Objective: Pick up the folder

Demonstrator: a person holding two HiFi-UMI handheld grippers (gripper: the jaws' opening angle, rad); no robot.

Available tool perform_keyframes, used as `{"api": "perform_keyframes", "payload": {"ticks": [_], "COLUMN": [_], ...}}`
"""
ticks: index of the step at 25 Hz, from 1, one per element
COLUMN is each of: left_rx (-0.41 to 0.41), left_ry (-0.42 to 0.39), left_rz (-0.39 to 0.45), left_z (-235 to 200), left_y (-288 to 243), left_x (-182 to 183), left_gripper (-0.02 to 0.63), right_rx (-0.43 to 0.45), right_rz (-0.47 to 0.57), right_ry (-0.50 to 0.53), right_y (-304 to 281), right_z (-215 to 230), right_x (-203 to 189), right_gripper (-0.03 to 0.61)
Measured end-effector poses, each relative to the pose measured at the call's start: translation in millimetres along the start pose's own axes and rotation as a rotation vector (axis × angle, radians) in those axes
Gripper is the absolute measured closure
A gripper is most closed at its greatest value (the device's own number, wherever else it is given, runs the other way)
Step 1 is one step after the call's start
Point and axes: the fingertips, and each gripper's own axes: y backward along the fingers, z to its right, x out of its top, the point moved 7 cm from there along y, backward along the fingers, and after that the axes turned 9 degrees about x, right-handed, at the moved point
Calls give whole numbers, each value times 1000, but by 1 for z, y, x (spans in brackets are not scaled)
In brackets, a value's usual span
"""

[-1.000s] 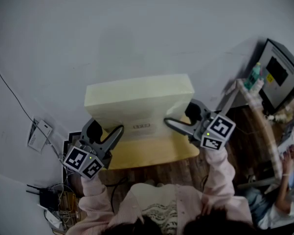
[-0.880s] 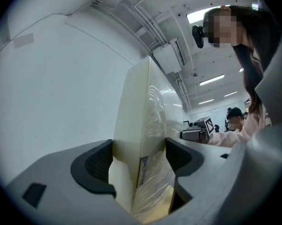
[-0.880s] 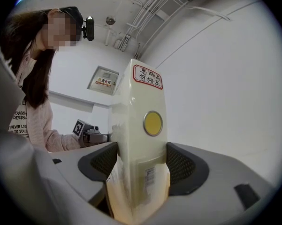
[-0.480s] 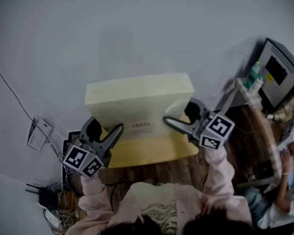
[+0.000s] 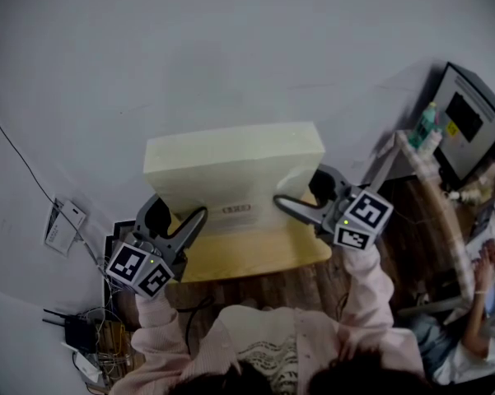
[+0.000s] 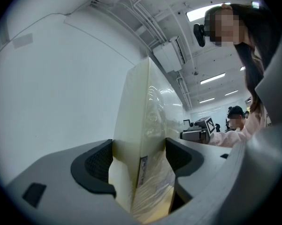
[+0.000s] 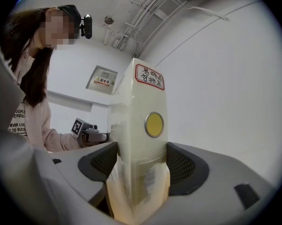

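Observation:
A thick cream folder (image 5: 231,167) stands upright on a small wooden table (image 5: 255,260), wrapped in clear film with a small label on its front. My left gripper (image 5: 194,220) is shut on its left end. The left gripper view shows the folder (image 6: 143,125) pressed between the dark pads of that gripper (image 6: 138,162). My right gripper (image 5: 283,206) is shut on the right end. In the right gripper view the folder's spine (image 7: 148,149), with a yellow round hole and a red-framed label, sits between the pads of that gripper (image 7: 141,165).
A pale wall stands close behind the folder. To the right are a desk with a monitor (image 5: 471,122) and a green bottle (image 5: 426,127), and a seated person (image 5: 478,303). Cables and a router (image 5: 84,332) lie at the lower left on the floor.
The folder and my right gripper have shifted very slightly up and left in the head view. The left gripper has barely moved, and both grips are unchanged.

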Motion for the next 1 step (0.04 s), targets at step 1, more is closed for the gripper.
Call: {"api": "perform_keyframes", "payload": {"ticks": [1], "left_rx": [1], "left_ry": [1], "left_rz": [0], "left_z": [0], "left_y": [0], "left_x": [0], "left_gripper": [247], "right_rx": [0], "right_rz": [0], "right_ry": [-1], "right_y": [0], "right_z": [1], "right_x": [-1], "right_gripper": [252]}}
